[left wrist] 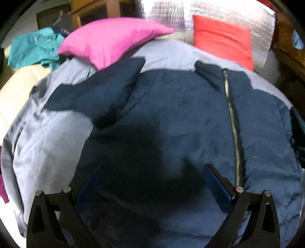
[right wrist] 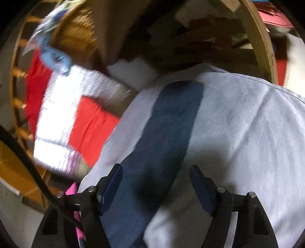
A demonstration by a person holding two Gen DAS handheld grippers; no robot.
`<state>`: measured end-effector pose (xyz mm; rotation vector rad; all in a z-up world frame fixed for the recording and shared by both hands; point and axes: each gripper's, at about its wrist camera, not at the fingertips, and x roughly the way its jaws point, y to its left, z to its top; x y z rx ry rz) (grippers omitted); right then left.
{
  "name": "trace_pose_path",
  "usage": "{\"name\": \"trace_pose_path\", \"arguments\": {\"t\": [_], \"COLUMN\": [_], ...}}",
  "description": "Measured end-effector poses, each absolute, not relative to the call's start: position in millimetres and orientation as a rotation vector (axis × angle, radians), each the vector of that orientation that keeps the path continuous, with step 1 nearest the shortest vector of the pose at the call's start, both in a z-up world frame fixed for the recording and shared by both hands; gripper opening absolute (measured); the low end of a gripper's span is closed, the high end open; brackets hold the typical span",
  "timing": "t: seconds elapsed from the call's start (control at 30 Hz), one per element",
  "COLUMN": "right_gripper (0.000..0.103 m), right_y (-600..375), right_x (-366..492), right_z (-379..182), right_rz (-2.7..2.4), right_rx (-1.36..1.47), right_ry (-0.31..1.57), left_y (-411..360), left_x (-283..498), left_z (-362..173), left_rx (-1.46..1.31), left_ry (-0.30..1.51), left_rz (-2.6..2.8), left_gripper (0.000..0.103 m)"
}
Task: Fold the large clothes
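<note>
A large navy blue zip-up jacket (left wrist: 171,114) lies spread flat on a pale grey sheet (left wrist: 47,137), front up, its metal zipper (left wrist: 233,129) running down the right. One sleeve (left wrist: 99,91) lies out to the upper left. My left gripper (left wrist: 152,183) is open and empty, hovering over the jacket's lower middle. In the right wrist view the other navy sleeve (right wrist: 167,133) stretches away over the grey sheet (right wrist: 238,124). My right gripper (right wrist: 156,183) is open and empty, its jaws straddling the near part of this sleeve from above.
A pink pillow (left wrist: 112,42) and a red cushion (left wrist: 223,40) lie at the sheet's far edge, with a white quilted blanket (left wrist: 171,13) behind. Teal clothing (left wrist: 36,49) lies far left. Wicker furniture (right wrist: 76,32) and a red cloth (right wrist: 91,129) sit left of the sleeve.
</note>
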<state>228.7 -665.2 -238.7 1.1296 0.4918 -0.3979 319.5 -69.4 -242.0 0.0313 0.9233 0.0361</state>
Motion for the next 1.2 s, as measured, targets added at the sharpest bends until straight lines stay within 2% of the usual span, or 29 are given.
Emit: {"name": "trace_pose_path", "arguments": {"t": [0.07,0.23,0.27,0.33,0.4,0.5,0.57,0.73,0.97,1.07,1.2], "right_gripper": [0.070,0.067,0.060,0.051,0.026,0.011,0.010,0.010,0.010,0.010,0.013], "right_y": [-680.9,-693.2,-692.4,-690.0,-687.8,-681.7,-675.6,-629.8,-485.5,-416.4,-333.4], "right_x": [239.6,266.3,270.0,276.2,288.4,295.6,296.5,295.4,288.4,293.6,293.4], "right_z": [-248.9,-263.8,-266.7,-266.7,-266.8,-267.5,-257.9,-185.7,-97.2,-98.0,-133.4], "right_rz": [-0.401,-0.433,-0.451,-0.491,-0.503,-0.504,-0.475,-0.308,0.061,0.195,0.303], "right_rx": [1.167,1.173,1.167,1.122,1.071,1.026,1.013,0.916,0.778,0.749,0.703], "right_ry": [0.484,0.521,0.529,0.522,0.540,0.538,0.514,0.382,0.334,0.400,0.542], "left_y": [-72.6,-79.1,-80.6,-81.9,-80.1,-79.9,-80.4,-66.2,-9.5,15.1,43.4], "left_x": [320.6,326.9,328.1,333.3,339.1,340.4,339.2,335.5,325.6,325.5,324.8], "left_z": [-239.3,-246.5,-249.7,-259.1,-268.2,-275.3,-273.7,-254.9,-212.9,-206.7,-206.6], "left_rx": [0.040,-0.006,-0.001,0.015,0.005,0.002,0.008,-0.008,-0.071,-0.094,-0.136], "left_ry": [0.899,0.914,0.931,0.977,1.030,1.058,1.057,1.000,0.843,0.822,0.810], "left_rz": [0.029,-0.029,-0.033,-0.025,-0.014,-0.008,-0.010,0.020,0.181,0.232,0.276], "left_gripper": [0.103,0.103,0.103,0.103,0.103,0.103,0.103,0.103,0.103,0.103,0.103]}}
